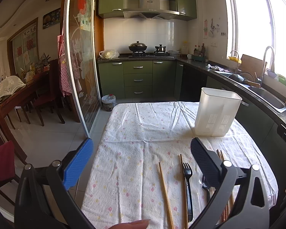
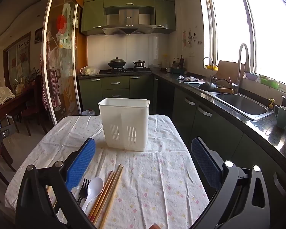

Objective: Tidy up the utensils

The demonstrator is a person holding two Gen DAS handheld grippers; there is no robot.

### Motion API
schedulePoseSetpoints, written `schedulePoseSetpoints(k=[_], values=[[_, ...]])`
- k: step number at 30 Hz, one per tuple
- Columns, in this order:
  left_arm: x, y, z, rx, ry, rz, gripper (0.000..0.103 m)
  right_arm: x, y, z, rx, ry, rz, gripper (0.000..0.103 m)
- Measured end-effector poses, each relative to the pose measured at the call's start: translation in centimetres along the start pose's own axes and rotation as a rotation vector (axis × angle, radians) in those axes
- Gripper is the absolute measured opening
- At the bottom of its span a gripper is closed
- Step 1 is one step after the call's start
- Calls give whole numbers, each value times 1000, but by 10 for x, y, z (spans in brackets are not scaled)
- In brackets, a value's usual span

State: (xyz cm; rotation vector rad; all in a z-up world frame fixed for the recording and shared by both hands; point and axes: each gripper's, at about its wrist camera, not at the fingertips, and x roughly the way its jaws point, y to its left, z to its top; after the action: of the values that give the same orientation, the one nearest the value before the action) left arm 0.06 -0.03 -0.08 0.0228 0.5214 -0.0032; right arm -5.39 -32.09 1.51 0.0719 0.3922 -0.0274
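Utensils all loose on the table (image 1: 135, 126), near edge, nothing sorted yet. In the left wrist view: two single wooden chopsticks (image 1: 165, 192) lying lengthwise, a black fork (image 1: 187, 183) just beside the second stick, a black spoon (image 1: 205, 185) partly hidden behind the dark finger of the left gripper (image 1: 142, 165), more chopsticks past that finger. In the right wrist view: a bundle of chopsticks (image 2: 106, 192), a white spoon (image 2: 92, 190) touching them, the black fork's tines next to it, all at lower left, half under the blue finger of the right gripper (image 2: 143, 165).

The white caddy (image 2: 124, 123) stands upright at the far part of the table, well apart from the utensils. Slotted vents low on its front, a divider seems to split it into compartments. Looks empty as far as the rim shows; the inside is not really visible.

Left jaws spread wide, nothing between the pads. Right jaws also wide, nothing gripped; both hover above the cloth (image 2: 158, 181), pointing toward the caddy.

Progress judgement: at the start. No utensil held, none seen in the caddy. Left to do: every piece, chopsticks, fork and spoons, still has to go in.

Around: green kitchen cabinets (image 1: 138, 80), a sink (image 2: 242, 105) along the right, a bright window (image 2: 257, 28), a fingertip at each frame's bottom edge.
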Motion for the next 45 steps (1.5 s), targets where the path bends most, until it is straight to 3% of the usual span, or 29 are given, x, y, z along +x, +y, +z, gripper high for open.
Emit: schedulePoseSetpoints(k=[45], values=[[6, -5, -3, 8, 11, -3, 97, 1, -1, 1, 0, 2, -1, 99]])
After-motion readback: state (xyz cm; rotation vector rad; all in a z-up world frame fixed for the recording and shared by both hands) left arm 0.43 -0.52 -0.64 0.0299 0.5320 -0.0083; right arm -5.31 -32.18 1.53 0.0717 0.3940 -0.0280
